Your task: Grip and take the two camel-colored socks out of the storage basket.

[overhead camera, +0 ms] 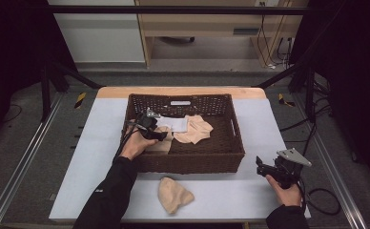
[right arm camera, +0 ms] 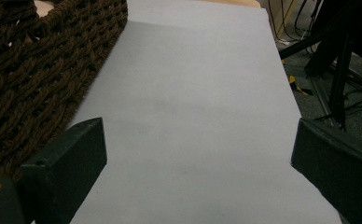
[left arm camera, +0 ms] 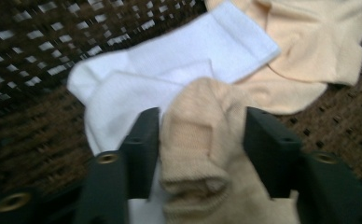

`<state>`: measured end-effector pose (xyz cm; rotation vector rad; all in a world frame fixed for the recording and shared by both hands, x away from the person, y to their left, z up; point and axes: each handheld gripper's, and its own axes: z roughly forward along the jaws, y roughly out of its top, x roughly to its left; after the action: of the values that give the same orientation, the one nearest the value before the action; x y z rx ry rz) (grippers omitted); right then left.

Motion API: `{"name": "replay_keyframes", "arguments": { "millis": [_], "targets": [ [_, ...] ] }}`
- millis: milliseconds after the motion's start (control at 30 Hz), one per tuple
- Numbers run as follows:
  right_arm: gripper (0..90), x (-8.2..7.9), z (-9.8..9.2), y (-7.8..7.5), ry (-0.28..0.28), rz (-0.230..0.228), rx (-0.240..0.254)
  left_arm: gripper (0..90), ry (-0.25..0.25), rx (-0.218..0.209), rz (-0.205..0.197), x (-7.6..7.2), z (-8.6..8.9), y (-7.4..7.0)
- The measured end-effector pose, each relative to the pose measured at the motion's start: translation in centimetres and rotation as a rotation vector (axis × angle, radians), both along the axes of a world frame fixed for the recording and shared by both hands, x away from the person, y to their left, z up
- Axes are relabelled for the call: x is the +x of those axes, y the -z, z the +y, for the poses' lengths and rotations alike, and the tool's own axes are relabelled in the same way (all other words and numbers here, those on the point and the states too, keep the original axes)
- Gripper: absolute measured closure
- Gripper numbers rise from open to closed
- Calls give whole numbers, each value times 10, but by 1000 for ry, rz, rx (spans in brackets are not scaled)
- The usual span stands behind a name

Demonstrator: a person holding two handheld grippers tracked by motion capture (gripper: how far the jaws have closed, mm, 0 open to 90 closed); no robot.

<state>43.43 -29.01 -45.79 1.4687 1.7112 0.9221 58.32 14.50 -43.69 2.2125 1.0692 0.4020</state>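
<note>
My left tool (left arm camera: pixel 202 140) sits in the basket (overhead camera: pixel 188 162), jaws apart around a soft, limp tan sock (left arm camera: pixel 202 140); right tool (right arm camera: pixel 198 154) gapes empty.

Count as observed: one dark brown woven wicker basket (overhead camera: pixel 188 160); one white ribbed sock (left arm camera: pixel 170 70); one pale peach sock (overhead camera: pixel 196 129); two tan beige socks, one inside the basket (left arm camera: pixel 202 140), one on the tabletop (overhead camera: pixel 173 194). Tongs: two sets.

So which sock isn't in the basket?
The tan sock lying alone on the table, in front of the basket. The others lie inside the basket.
</note>
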Motion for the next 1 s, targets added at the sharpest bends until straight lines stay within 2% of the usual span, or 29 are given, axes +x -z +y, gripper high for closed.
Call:
{"name": "replay_keyframes", "arguments": {
  "millis": [67,133,200,267,700,767,867,1000],
  "targets": [
    [37,0,0,0,2,0,3,632,5,23,21,-1,0,-1],
    [37,0,0,0,2,0,3,740,-2,20,34,-2,1,-3],
    [37,0,0,0,3,1,2,796,-8,22,34,-3,2,-5],
    [37,0,0,0,3,0,1,816,-3,9,12,-5,3,-8],
    [37,0,-3,0,9,-1,1,834,-2,-209,-165,-15,12,-34],
    [37,0,-2,0,10,-3,2,834,-11,-262,-200,-18,14,-41],
    [37,0,-3,0,12,-2,3,835,-14,-298,-246,-23,18,-53],
    [37,0,-3,0,15,-3,6,836,-28,-377,-320,-31,24,-72]
  ]
}}
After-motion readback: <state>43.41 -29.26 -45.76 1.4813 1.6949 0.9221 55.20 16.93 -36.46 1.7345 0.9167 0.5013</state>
